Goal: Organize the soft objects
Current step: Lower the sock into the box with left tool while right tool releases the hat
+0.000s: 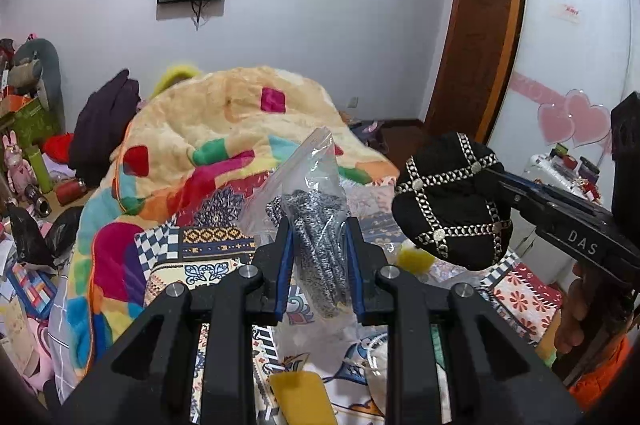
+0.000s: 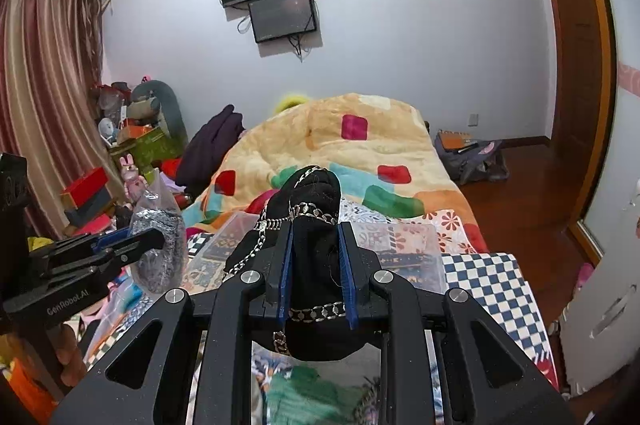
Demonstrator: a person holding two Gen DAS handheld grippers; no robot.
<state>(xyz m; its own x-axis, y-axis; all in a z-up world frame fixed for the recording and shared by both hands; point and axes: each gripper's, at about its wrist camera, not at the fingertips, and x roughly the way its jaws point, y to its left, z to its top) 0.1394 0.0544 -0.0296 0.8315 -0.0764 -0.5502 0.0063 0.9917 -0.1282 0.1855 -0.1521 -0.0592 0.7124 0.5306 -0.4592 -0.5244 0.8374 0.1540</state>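
Observation:
My left gripper is shut on a clear plastic bag holding a black-and-white speckled knit item, lifted above the bed; it also shows at the left of the right wrist view. My right gripper is shut on a black hat with silver chain trim, held up in the air. In the left wrist view the hat hangs at the right, with the right gripper clamped on its edge.
A patchwork bed sheet lies under both grippers. A heaped multicolour blanket fills the far bed. A clear storage box sits on the bed. Clutter and boxes stand left; wooden floor and door right.

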